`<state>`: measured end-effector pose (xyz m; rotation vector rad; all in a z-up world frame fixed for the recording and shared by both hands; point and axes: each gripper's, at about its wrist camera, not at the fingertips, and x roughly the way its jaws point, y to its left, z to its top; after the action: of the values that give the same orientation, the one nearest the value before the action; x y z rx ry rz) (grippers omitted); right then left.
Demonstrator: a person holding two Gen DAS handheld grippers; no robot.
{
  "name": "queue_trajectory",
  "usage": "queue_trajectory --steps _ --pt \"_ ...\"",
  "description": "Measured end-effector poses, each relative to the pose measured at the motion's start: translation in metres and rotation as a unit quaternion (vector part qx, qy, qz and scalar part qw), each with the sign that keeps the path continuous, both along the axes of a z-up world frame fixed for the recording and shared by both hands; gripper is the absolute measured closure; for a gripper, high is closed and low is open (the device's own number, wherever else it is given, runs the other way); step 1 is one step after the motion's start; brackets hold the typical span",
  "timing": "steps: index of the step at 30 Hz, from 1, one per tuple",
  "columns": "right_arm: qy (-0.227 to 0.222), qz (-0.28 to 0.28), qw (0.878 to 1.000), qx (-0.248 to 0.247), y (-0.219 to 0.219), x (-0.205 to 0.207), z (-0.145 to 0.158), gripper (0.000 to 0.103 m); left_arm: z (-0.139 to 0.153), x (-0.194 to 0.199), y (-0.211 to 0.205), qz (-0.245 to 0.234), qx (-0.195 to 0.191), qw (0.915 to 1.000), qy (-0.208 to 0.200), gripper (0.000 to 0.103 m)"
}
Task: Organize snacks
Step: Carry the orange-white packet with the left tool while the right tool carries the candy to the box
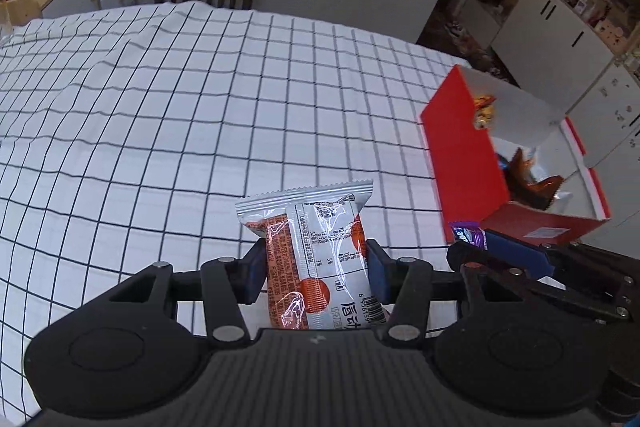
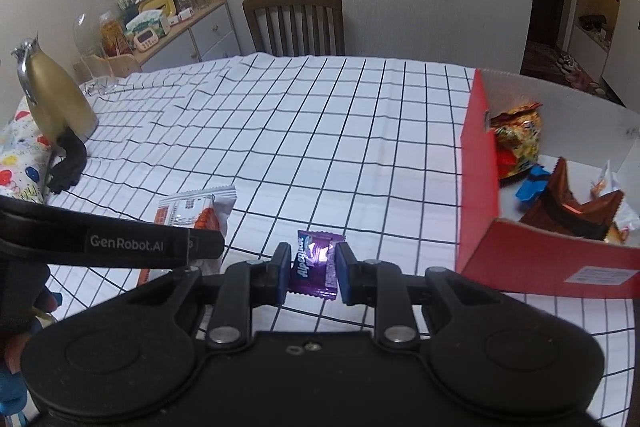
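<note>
My left gripper (image 1: 316,269) is shut on a silver and orange snack packet (image 1: 316,251), held upright above the checked tablecloth. My right gripper (image 2: 313,272) is shut on a small purple candy (image 2: 314,263), also lifted off the table. A red box (image 2: 478,163) with a white inside stands at the right and holds several wrapped snacks (image 2: 520,135). In the left wrist view the same red box (image 1: 464,155) is at the right, with the right gripper (image 1: 500,247) and its purple candy (image 1: 464,233) just in front of it. The left gripper's packet (image 2: 192,211) shows at the left of the right wrist view.
A wooden chair (image 2: 294,21) stands at the table's far side. A gold kettle (image 2: 52,99) and a patterned bag (image 2: 16,155) sit at the left edge. A sideboard (image 2: 188,27) with clutter is behind. The person's hand (image 2: 24,307) is at the lower left.
</note>
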<state>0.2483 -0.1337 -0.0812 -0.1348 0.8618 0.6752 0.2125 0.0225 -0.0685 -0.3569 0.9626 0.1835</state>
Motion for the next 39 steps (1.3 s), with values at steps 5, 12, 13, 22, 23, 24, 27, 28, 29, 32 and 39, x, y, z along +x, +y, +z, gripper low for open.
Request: queue_trajectory --steps 5,12,13,22,23,24,27,28,29,32,39 --pt "-0.015 -0.001 1.0 0.013 -0.024 -0.003 0.022 0.082 0.022 0.005 -0.024 -0.02 0.002 0.9995 -0.025 0.053" --pt "-0.043 -0.013 0.999 0.028 -0.063 -0.001 0.048 0.081 0.047 0.023 -0.068 -0.054 0.011 0.9971 -0.053 0.053" --pt "-0.046 -0.016 0.998 0.03 -0.068 0.0 0.05 0.081 0.049 0.026 -0.075 -0.06 0.014 0.9965 -0.056 0.053" --pt "-0.077 -0.055 0.995 0.031 -0.13 0.023 0.064 0.081 0.064 0.065 -0.144 -0.11 0.037 0.9905 -0.074 0.053" --pt "-0.079 -0.06 0.995 0.031 -0.136 0.026 0.064 0.081 0.064 0.07 -0.15 -0.114 0.038 0.9899 -0.075 0.053" --pt "-0.083 -0.065 0.994 0.03 -0.144 0.029 0.065 0.081 0.064 0.075 -0.157 -0.117 0.04 0.9894 -0.076 0.053" --pt "-0.093 -0.08 0.992 0.026 -0.165 0.038 0.065 0.081 0.063 0.091 -0.177 -0.127 0.051 0.9876 -0.076 0.053" --pt "-0.095 -0.085 0.992 0.023 -0.171 0.04 0.064 0.081 0.062 0.096 -0.183 -0.13 0.053 0.9872 -0.075 0.053" --pt "-0.097 -0.091 0.991 0.022 -0.18 0.044 0.063 0.081 0.061 0.102 -0.189 -0.135 0.055 0.9866 -0.073 0.053" --pt "-0.097 -0.103 0.99 0.017 -0.199 0.055 0.059 0.081 0.057 0.12 -0.204 -0.157 0.055 0.984 -0.065 0.053" --pt "-0.088 -0.103 0.991 0.001 -0.228 0.08 0.046 0.081 0.049 0.168 -0.221 -0.152 0.066 0.9849 -0.049 0.053"
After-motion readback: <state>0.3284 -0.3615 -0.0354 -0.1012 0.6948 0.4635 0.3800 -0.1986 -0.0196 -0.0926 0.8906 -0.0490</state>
